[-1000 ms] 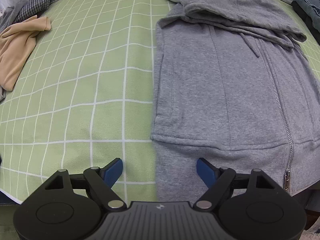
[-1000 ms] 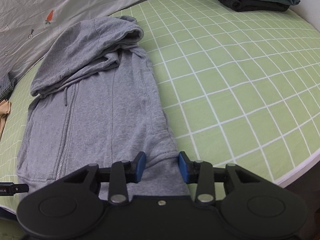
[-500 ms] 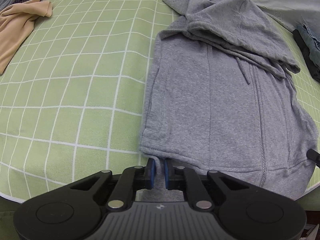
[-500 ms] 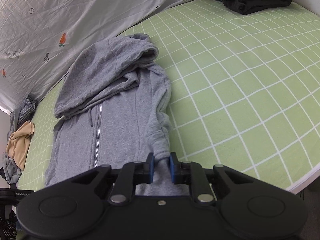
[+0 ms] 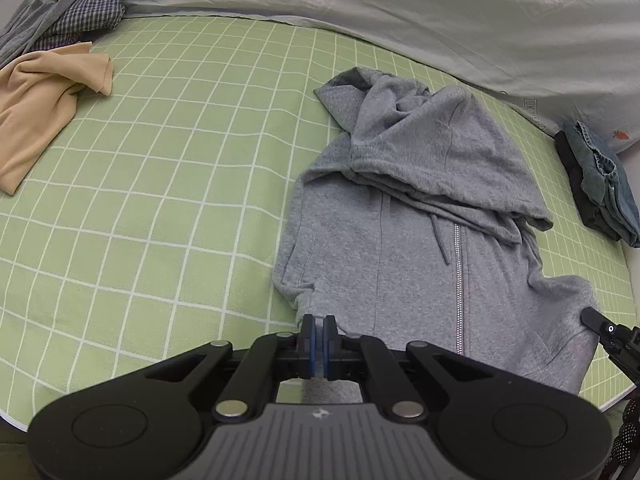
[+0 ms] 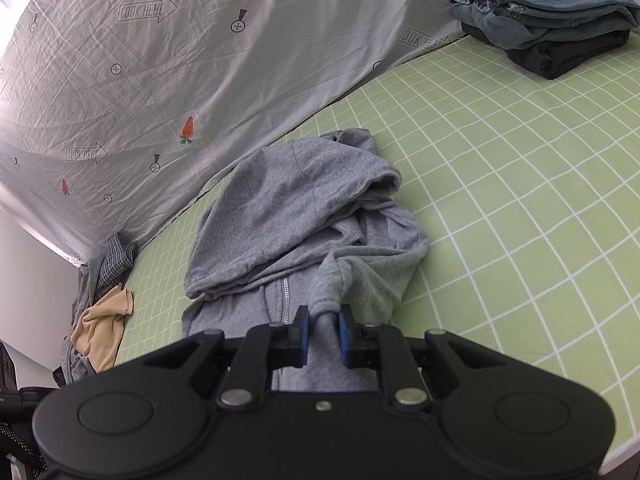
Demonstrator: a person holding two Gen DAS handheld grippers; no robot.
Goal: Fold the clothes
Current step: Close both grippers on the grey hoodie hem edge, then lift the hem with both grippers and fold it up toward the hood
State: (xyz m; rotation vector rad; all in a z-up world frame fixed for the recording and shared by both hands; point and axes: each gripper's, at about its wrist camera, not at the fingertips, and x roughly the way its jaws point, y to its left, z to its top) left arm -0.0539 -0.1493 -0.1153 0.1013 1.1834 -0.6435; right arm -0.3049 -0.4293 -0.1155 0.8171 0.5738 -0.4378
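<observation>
While lying zipper-up on the green checked bed sheet (image 5: 160, 184), now being lifted at its bottom hem: grey hoodie (image 5: 400, 248), long axis running from the hem near the cameras to the hood pointing toward the printed white sheet (image 6: 168, 80) at the far side. Compared with a second ago, no longer resting flat and ungripped; bottom edge now gathered and rising at both corners. Pinching the left hem corner, pads pressed almost together on a thin fold of fabric: left tool (image 5: 319, 334), spread wide a second ago. Pinching a thicker bunched roll of the right hem corner, pads closed onto the cloth with grey fabric filling the gap: right tool (image 6: 323, 330), with the right side of the hoodie already drawn up and turned over, paler inner face showing. Hood lying crumpled and folded down over the chest. Resting at the far right corner of the bed, well apart from the hoodie: folded jeans (image 6: 544, 12) stacked on a dark folded garment (image 6: 568, 54). Lying loose at the far left: tan garment (image 5: 36, 96), beside a checked cloth (image 5: 84, 12).
</observation>
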